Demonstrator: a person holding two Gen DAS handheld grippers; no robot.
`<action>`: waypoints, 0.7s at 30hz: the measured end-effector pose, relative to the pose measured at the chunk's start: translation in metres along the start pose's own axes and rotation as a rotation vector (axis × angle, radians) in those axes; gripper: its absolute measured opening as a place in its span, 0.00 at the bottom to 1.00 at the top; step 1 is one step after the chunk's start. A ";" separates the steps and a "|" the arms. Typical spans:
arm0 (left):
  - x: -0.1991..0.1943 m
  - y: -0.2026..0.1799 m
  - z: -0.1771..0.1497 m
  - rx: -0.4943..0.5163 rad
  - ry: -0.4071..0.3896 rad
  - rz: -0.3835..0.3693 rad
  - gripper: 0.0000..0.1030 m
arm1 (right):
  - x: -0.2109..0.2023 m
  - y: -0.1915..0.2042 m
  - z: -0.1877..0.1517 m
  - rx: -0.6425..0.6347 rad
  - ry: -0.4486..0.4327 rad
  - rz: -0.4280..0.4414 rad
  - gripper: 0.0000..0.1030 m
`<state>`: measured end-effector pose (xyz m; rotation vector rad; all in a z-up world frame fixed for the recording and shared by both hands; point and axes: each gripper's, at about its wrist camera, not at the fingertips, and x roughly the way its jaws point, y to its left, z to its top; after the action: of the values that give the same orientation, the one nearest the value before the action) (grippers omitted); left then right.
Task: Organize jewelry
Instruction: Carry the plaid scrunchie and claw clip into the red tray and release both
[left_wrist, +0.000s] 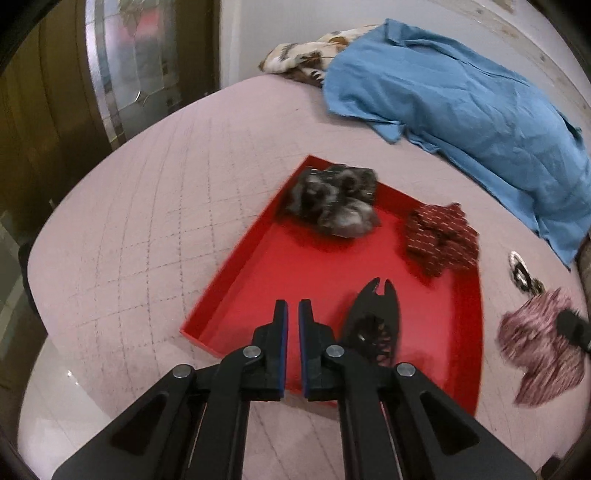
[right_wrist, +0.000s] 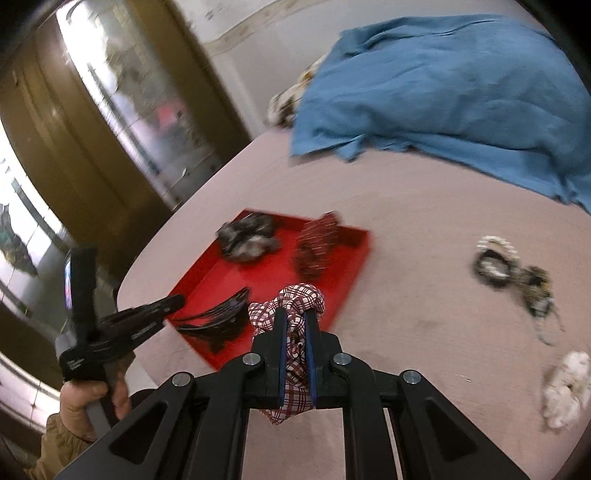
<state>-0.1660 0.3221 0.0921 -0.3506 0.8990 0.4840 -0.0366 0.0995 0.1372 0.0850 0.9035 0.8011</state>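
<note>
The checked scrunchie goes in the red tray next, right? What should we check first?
1. Right gripper holding the checked scrunchie tightly: ok.
2. Bare spot left in the red tray: ok.
3. Left gripper out of the way: not ok, it hovers over the tray's near side.
4. Black hair clip clear of the drop spot: cannot tell.
5. Scrunchie already above the tray: cannot tell, motion blur.
</note>
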 end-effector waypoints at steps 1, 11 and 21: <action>0.003 0.005 0.001 -0.007 0.001 0.003 0.05 | 0.012 0.010 0.001 -0.025 0.019 0.001 0.09; -0.003 0.027 0.003 -0.080 -0.035 -0.078 0.16 | 0.092 0.039 -0.017 -0.129 0.165 -0.053 0.12; -0.030 0.026 -0.005 -0.097 -0.096 -0.032 0.46 | 0.063 0.042 -0.015 -0.152 0.088 -0.070 0.53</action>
<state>-0.1988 0.3341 0.1111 -0.4260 0.7773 0.5114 -0.0492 0.1671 0.1018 -0.1151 0.9203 0.8104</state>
